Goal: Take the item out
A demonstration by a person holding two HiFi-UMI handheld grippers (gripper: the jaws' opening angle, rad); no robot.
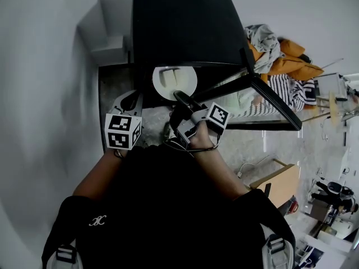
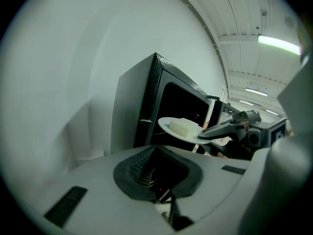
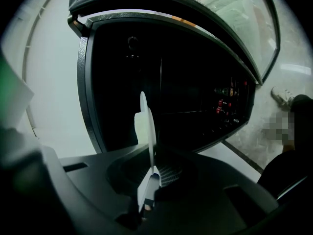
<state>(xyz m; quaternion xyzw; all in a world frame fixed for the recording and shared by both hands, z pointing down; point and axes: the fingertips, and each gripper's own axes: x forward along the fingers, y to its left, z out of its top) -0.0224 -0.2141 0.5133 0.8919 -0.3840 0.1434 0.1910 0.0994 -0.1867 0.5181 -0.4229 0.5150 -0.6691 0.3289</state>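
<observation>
**Plate held at the open microwave**

The right gripper (image 1: 180, 98) is closed on the near rim of a white plate (image 1: 190, 86). In the right gripper view the plate (image 3: 152, 131) stands edge-on between the dark jaws, which pinch it at its lower edge. On the plate lie two pale blocks of food (image 1: 170, 78), side by side.

The plate is in the air, just in front of the dark opening of the black microwave (image 1: 185, 24) and near the front edge of the speckled counter (image 1: 154, 121) that carries the microwave. The microwave door (image 1: 269, 97) is swung open to the right.

The left gripper (image 1: 130, 101) is just left of the plate and lower, and does not touch it. In the left gripper view its jaws are together with nothing between them, and the plate (image 2: 168, 126) is seen above them with the right gripper (image 2: 215, 131) on its rim
</observation>
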